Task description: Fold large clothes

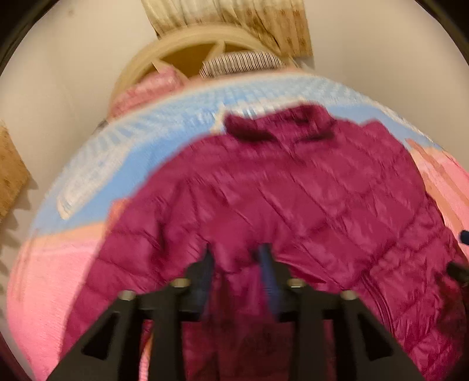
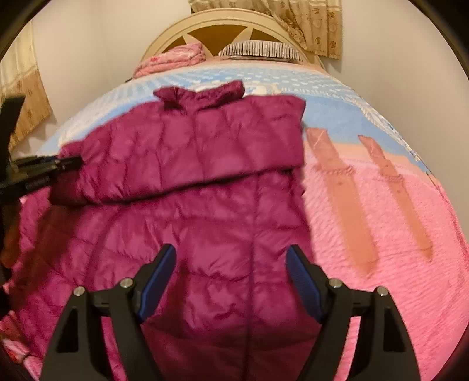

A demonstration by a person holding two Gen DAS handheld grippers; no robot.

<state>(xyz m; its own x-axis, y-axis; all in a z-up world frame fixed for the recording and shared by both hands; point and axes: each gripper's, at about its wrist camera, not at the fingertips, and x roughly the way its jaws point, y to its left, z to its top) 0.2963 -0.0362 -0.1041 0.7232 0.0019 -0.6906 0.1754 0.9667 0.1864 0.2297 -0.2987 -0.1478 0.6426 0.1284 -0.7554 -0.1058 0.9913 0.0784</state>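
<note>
- Nearest the lens in the right wrist view: right hand-held gripper (image 2: 231, 278), blue-padded fingers (image 2: 159, 278) spread wide, holding nothing, poised low in the frame over the lower back panel of the magenta puffer jacket (image 2: 205, 222).
- Spread back-up across the bed (image 2: 381, 205), collar (image 2: 202, 93) toward the headboard (image 2: 222, 26) at upper centre; bed the only surface broad enough for so large a garment.
- Already laid across the jacket's upper back: one sleeve (image 2: 187, 158), forming a thick horizontal band, apparently the first fold inward.
- At the left edge of the right wrist view: left hand-held gripper (image 2: 66, 164), tips meeting the cuff end of that folded sleeve, probably placing or pinning it.
- In the blurred left wrist view: left hand-held gripper (image 1: 237, 258) low centre, fingers drawn narrow with magenta fabric bunched between them; seemingly clamped on the jacket, though blur prevents certainty.
- Likely reason for the split roles: one tool steadying slippery quilted fabric, the other free to take the next fold.
- Beyond the collar: striped pillow (image 2: 261, 51) and folded pink blanket (image 2: 173, 60) against the headboard, patterned curtain (image 2: 313, 26) upper right.
- Bedspread blue toward the headboard, pink nearer, with two orange stripes at right.
- Small pale lettering on the left tool's body at far left, too blurred to read; no brand or label legible on the jacket.
</note>
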